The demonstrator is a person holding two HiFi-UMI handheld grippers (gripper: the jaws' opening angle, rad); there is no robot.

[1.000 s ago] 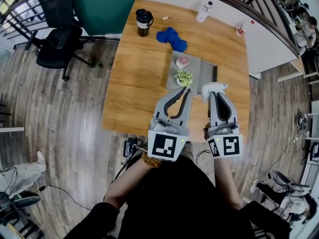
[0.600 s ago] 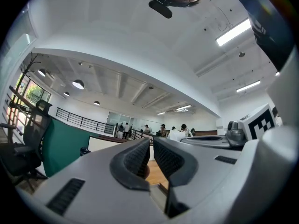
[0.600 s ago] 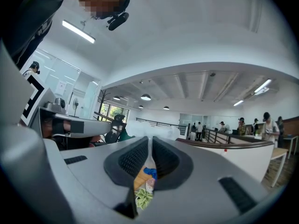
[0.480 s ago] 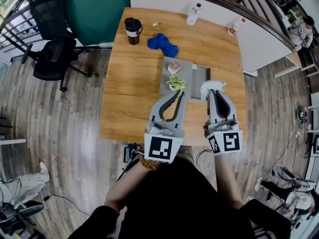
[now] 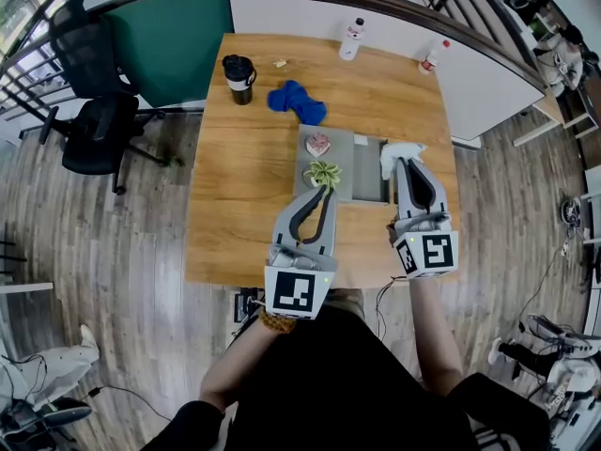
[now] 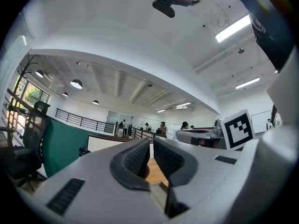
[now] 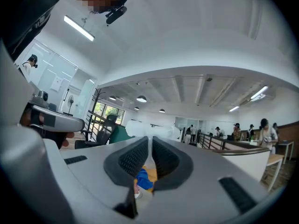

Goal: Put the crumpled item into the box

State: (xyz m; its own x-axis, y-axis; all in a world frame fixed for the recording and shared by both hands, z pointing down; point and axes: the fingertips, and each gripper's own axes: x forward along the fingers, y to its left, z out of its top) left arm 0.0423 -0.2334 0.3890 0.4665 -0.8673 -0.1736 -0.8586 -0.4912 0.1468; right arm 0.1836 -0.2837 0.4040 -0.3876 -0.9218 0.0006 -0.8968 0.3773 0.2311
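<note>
As right tongs (image 5: 405,162) grip the crumpled item (image 5: 398,150), box (image 5: 344,154) lies near.

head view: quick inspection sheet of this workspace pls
surface: wooden table
job's things: white crumpled item held at the right edge of the grey box, not yet in
clutter: blue cloth, black mug, two bottles, pink item and green item on the box
grippers: right gripper shut on the crumpled item; left gripper shut, empty
cables: floor cables under the table's near edge
surroundings: black office chair, green partition
</note>
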